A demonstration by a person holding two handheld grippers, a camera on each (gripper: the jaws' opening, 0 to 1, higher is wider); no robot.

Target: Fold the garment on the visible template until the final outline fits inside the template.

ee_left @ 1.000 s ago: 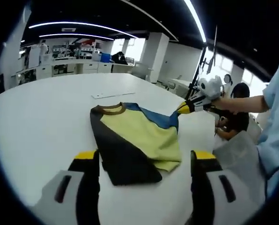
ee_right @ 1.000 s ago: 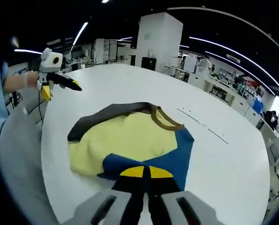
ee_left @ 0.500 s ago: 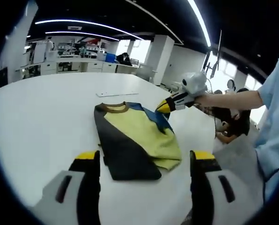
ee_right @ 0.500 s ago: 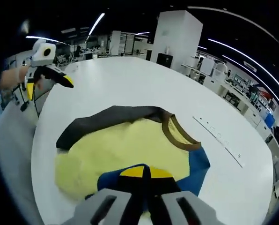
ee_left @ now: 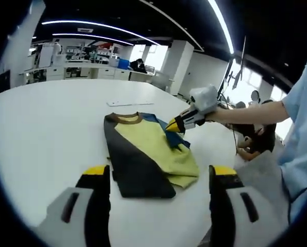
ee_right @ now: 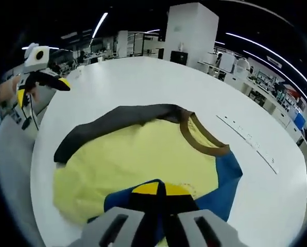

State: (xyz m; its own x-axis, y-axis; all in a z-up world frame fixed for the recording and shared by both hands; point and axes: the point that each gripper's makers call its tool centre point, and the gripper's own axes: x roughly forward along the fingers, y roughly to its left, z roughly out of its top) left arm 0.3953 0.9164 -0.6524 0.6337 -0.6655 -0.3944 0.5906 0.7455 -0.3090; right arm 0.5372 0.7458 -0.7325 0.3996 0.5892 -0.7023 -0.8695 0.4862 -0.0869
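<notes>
The garment [ee_left: 146,154] lies partly folded on the white counter [ee_left: 45,123]. The right tongs [ee_right: 157,193], pinched together on its blue sleeve [ee_right: 223,188], carry that flap over the yellow front (a fold in progress, apparently). The left tongs [ee_left: 161,177] hang apart, empty. Next: lay the sleeve flat, release.

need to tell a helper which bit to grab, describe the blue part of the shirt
On the round white table lies a yellow t-shirt with a brown collar. The blue sleeve sits opposite the dark grey one, pinched in the right gripper.
</notes>
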